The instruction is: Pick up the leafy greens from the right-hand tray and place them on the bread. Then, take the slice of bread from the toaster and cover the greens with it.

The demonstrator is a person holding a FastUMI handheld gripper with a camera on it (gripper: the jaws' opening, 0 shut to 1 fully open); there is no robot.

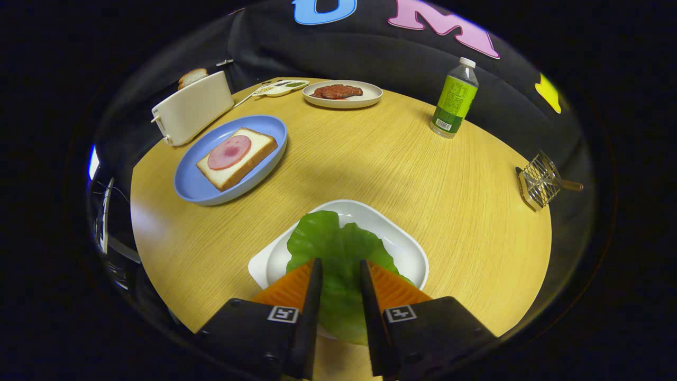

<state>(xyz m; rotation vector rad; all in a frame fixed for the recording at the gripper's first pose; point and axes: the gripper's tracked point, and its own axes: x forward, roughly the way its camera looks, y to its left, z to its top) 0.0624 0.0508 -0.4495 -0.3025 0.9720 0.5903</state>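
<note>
Now leafy greens (338, 248) lie between parted gripper (341, 270) fingers.

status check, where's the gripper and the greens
Gripper open, fingers straddling leafy greens, no grip yet. Greens in white tray. Bread on blue plate beyond, path clear.

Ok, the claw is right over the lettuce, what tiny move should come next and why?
Probably close the claw on the leafy greens. Its fingers stand apart with the leaf lying between them on the white tray, so nothing looks gripped yet. Whether the fingers already touch the leaf is unclear, so dip slightly if not.
</note>
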